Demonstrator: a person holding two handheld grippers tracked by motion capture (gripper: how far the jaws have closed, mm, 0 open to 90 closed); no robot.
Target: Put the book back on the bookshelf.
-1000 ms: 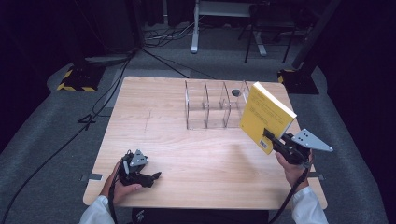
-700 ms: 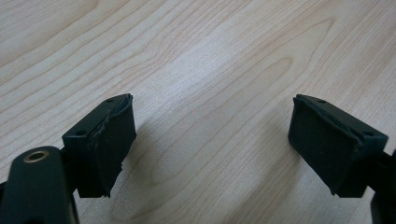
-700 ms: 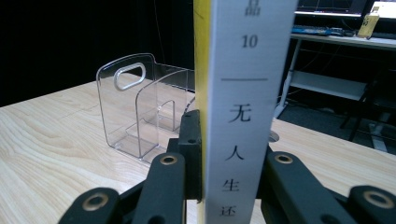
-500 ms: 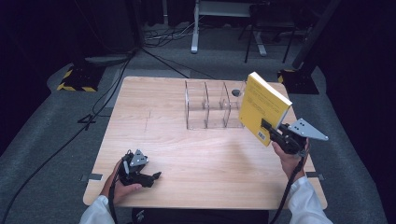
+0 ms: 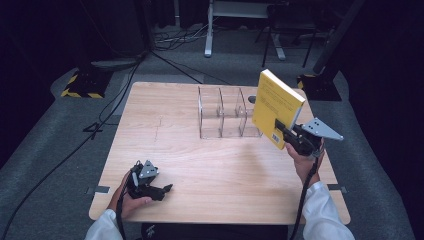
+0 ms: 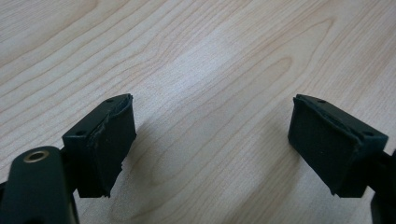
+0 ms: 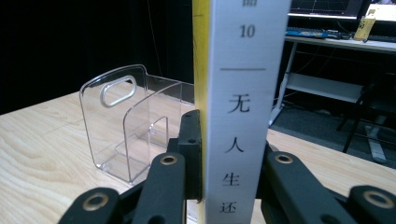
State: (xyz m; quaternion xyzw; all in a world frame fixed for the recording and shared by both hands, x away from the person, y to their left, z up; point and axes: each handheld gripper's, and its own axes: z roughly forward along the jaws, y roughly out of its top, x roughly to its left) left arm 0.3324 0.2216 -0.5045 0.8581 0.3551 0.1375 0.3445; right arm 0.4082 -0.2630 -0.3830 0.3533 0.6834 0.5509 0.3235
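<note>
A yellow book (image 5: pixel 276 106) is held upright and tilted above the table's right side, my right gripper (image 5: pixel 284 131) shut on its lower corner. In the right gripper view the book's white spine (image 7: pixel 243 93) stands between the two black jaws. A clear acrylic file rack (image 5: pixel 225 113) with several dividers stands at the middle back of the table, just left of the book; the same rack (image 7: pixel 126 126) lies ahead and to the left of the book in the right gripper view. My left gripper (image 5: pixel 165 189) rests low at the front left, open, with bare wood between its pads (image 6: pixel 109 144).
The wooden table (image 5: pixel 190 165) has free room across its middle and front. Black cables (image 5: pixel 100 120) trail over the grey floor at the left. A desk frame and stands (image 5: pixel 240 30) lie beyond the far edge.
My right gripper has carried the book up and leftward, closer to the rack. The left gripper has stayed put.
</note>
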